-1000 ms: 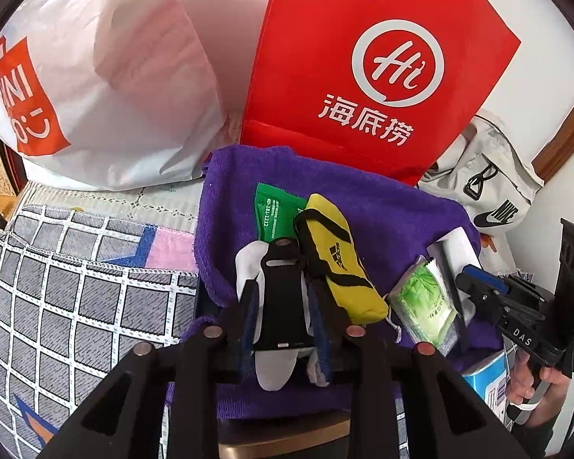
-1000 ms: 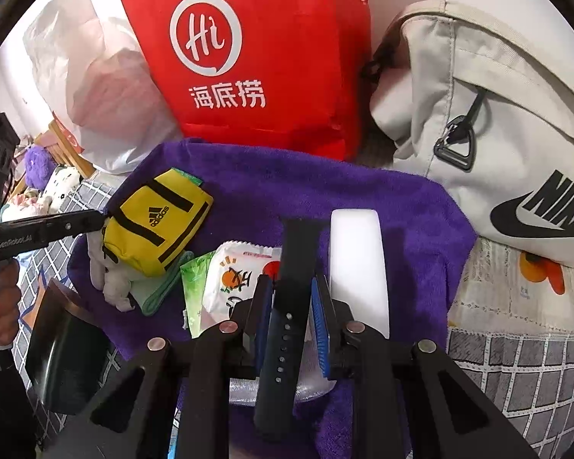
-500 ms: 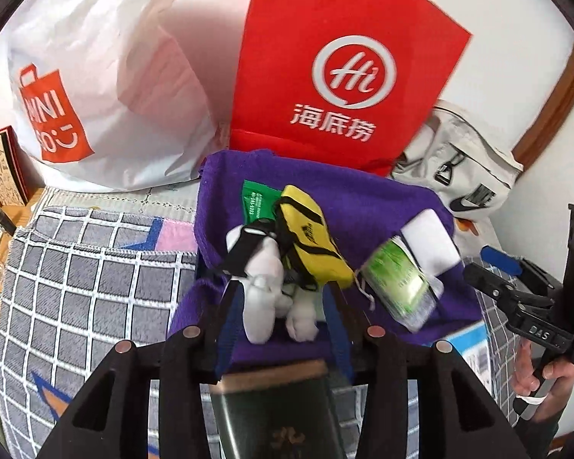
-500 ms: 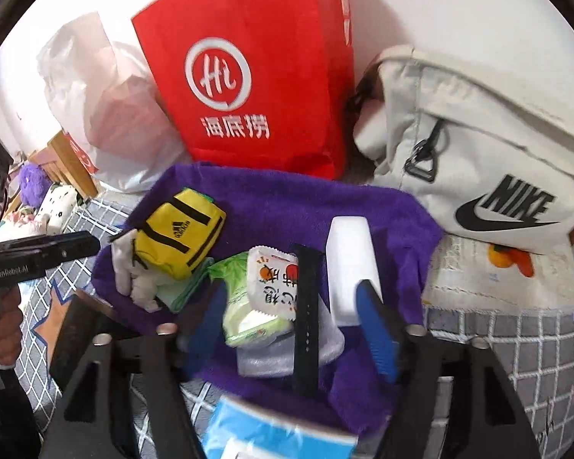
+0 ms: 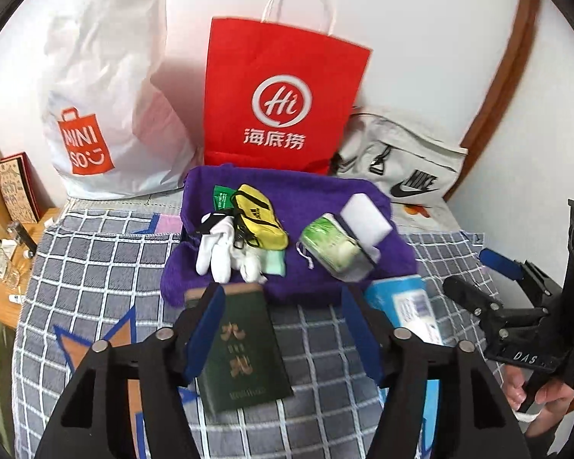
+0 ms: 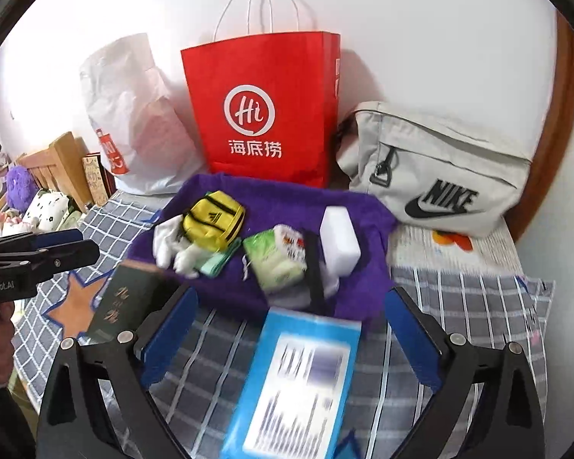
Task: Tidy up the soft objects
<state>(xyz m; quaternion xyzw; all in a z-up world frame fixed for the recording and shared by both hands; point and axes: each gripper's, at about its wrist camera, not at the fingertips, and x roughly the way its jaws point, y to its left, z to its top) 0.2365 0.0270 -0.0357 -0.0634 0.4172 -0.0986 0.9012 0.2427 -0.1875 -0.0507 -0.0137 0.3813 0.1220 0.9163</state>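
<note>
A purple towel lies on the checked bedspread. On it sit a yellow pouch, a white glove, green tissue packs, a white sponge block and a black strap. My left gripper hangs above the bed in front of the towel, jaws opening, with nothing gripped; a dark green book lies on the bed under them. My right gripper is also back from the towel, jaws opening wide, over a blue box.
A red paper bag, a white Miniso bag and a grey Nike bag stand against the wall behind the towel. A wooden headboard and plush toys are at left. A hand holds the right gripper.
Both grippers have let go of what they held, a glove with strap on the left and a black strap on the right, opened, and pulled back and up from the towel.
</note>
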